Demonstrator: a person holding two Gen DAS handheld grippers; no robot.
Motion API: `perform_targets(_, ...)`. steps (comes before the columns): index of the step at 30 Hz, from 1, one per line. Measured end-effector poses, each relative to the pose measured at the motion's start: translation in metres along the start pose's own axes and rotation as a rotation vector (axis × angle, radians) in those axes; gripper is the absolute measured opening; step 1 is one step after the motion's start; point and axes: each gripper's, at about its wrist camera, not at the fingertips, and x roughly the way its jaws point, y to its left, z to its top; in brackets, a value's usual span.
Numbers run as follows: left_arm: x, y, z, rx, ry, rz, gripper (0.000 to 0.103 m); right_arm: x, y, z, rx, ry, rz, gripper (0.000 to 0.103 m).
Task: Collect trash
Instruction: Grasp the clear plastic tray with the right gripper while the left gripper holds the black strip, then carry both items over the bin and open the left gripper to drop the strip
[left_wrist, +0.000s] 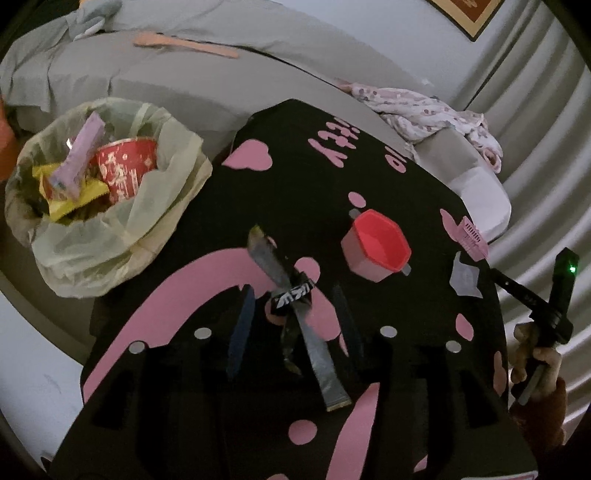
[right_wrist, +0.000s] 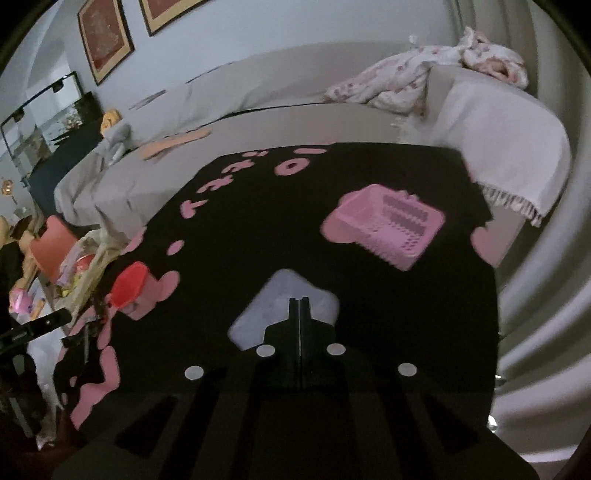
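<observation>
The right claw (right_wrist: 299, 301) is clenching over the pale paper scrap (right_wrist: 258, 310) lying flat on the near tabletop (right_wrist: 258, 206), possibly missing it, while the released left claw (left_wrist: 291, 299) is straddling a grey wrapper (left_wrist: 310, 347).

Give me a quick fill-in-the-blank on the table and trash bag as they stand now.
The pale green plastic bag holds a patterned paper cup coloured ___.
The right gripper is ___ above the white paper scrap.
The silver wrapper strip lies between the ___ gripper's fingers.
Missing words: red; shut; left.
</observation>
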Motion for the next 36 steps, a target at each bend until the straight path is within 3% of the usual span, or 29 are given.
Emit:
perform_targets(2, 0.003, -0.001, -0.001, 0.007, 0.006, -0.004, 0.047, 0.010, -0.010, -0.001, 0.032, 0.032, 0.036, 0.004)
perform_targets(6, 0.015, -0.008, -0.001, 0.039, 0.015, 0.024, 0.048, 0.037, -0.015, 0.004, 0.023, 0.084, -0.007, 0.005)
perform_targets(12, 0.041, -0.006, 0.005, 0.036, 0.037, 0.100, 0.048, 0.057, 0.007, 0.008, -0.035, 0.113, 0.106, 0.005)
perform_targets(18, 0.048, -0.014, 0.003, 0.084, 0.043, 0.131, 0.049, 0.056, 0.022, 0.005, -0.088, 0.135, 0.158, 0.006)
perform_targets(20, 0.048, -0.014, 0.003, 0.083, 0.043, 0.129, 0.049, 0.041, 0.019, 0.007, -0.092, 0.078, 0.115, 0.023)
perform_targets(21, 0.049, -0.015, 0.003, 0.086, 0.044, 0.129, 0.049, 0.035, 0.016, 0.008, -0.087, 0.047, 0.122, 0.046)
perform_targets(22, 0.049, -0.016, 0.003, 0.092, 0.041, 0.137, 0.048, 0.026, 0.011, 0.008, -0.067, 0.005, 0.149, 0.063)
perform_targets(23, 0.049, -0.015, 0.003, 0.096, 0.039, 0.144, 0.041, 0.021, 0.008, 0.009, -0.053, -0.012, 0.170, 0.064)
perform_targets(25, 0.049, -0.017, 0.002, 0.106, 0.039, 0.153, 0.032, 0.022, 0.007, 0.011, -0.047, 0.010, 0.180, 0.064)
perform_targets(28, 0.048, -0.018, 0.001, 0.108, 0.042, 0.138, 0.031, 0.031, 0.012, 0.012, -0.091, 0.033, 0.108, 0.064)
perform_targets(32, 0.047, -0.019, -0.001, 0.117, 0.048, 0.122, 0.029, 0.055, 0.023, 0.015, -0.120, 0.097, 0.091, 0.064)
perform_targets(33, 0.045, -0.018, -0.002, 0.113, 0.048, 0.117, 0.029, 0.060, 0.026, 0.016, -0.131, 0.100, 0.092, 0.059)
perform_targets(34, 0.044, -0.017, -0.001, 0.108, 0.046, 0.114, 0.029, 0.066, 0.029, 0.017, -0.147, 0.107, 0.080, 0.044)
perform_targets(35, 0.043, -0.015, -0.001, 0.104, 0.044, 0.112, 0.029, 0.068, 0.033, 0.018, -0.170, 0.099, 0.050, 0.035)
perform_targets(36, 0.040, -0.013, -0.001, 0.097, 0.039, 0.111, 0.029, 0.072, 0.037, 0.019, -0.193, 0.110, 0.045, 0.017)
